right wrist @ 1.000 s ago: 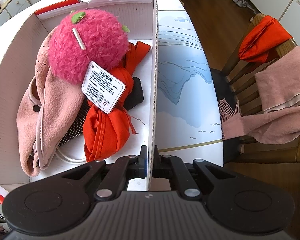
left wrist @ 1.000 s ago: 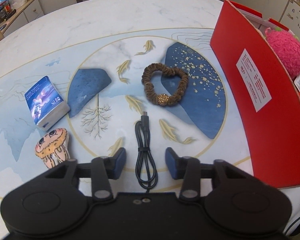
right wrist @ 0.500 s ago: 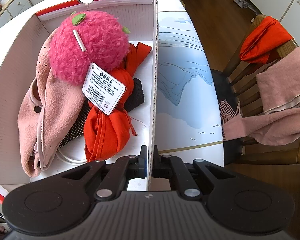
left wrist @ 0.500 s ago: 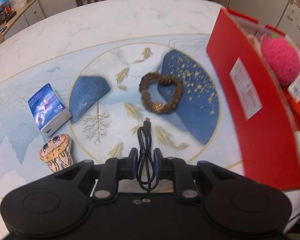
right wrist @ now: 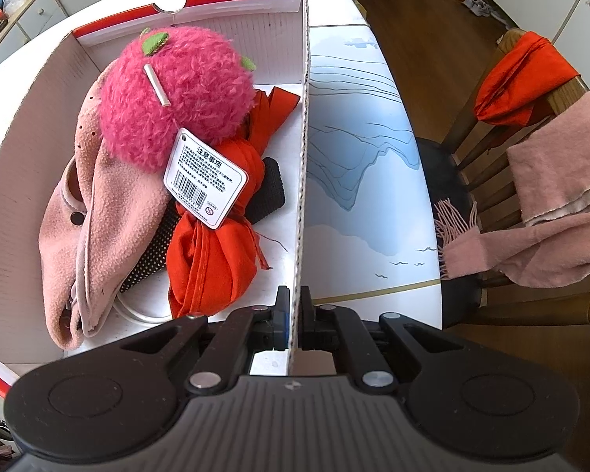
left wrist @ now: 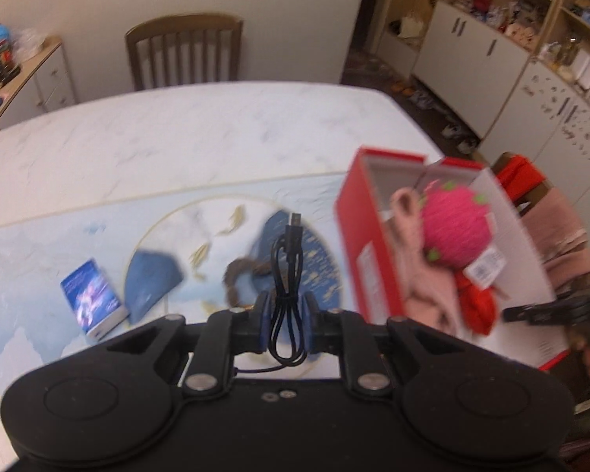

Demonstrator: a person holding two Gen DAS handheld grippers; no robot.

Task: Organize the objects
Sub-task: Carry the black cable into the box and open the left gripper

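Observation:
My left gripper (left wrist: pixel 286 316) is shut on a coiled black USB cable (left wrist: pixel 288 271), held up off the table with its plug end pointing away from me. The red cardboard box (left wrist: pixel 360 259) stands to its right, holding a pink plush ball (left wrist: pixel 456 228), pink cloth and red cloth. A brown scrunchie (left wrist: pixel 238 275) lies on the table below the cable. My right gripper (right wrist: pixel 294 314) is shut on the box's right wall (right wrist: pixel 303 149). Inside the box lie the pink plush ball (right wrist: pixel 177 98) with a white tag, a pink fleece (right wrist: pixel 94 212) and a red cloth (right wrist: pixel 212 251).
A blue-and-white pack (left wrist: pixel 92 295) rests on the table at left. A wooden chair (left wrist: pixel 185 53) stands behind the table. Another chair (right wrist: pixel 531 149) draped with a red cloth and a pink scarf is close beside the table's right edge. Cabinets (left wrist: pixel 531 78) line the far right.
The left jaws closed on the cable and lifted it off the table, so the view now looks higher over the table and into the box. The right gripper kept its hold on the box wall.

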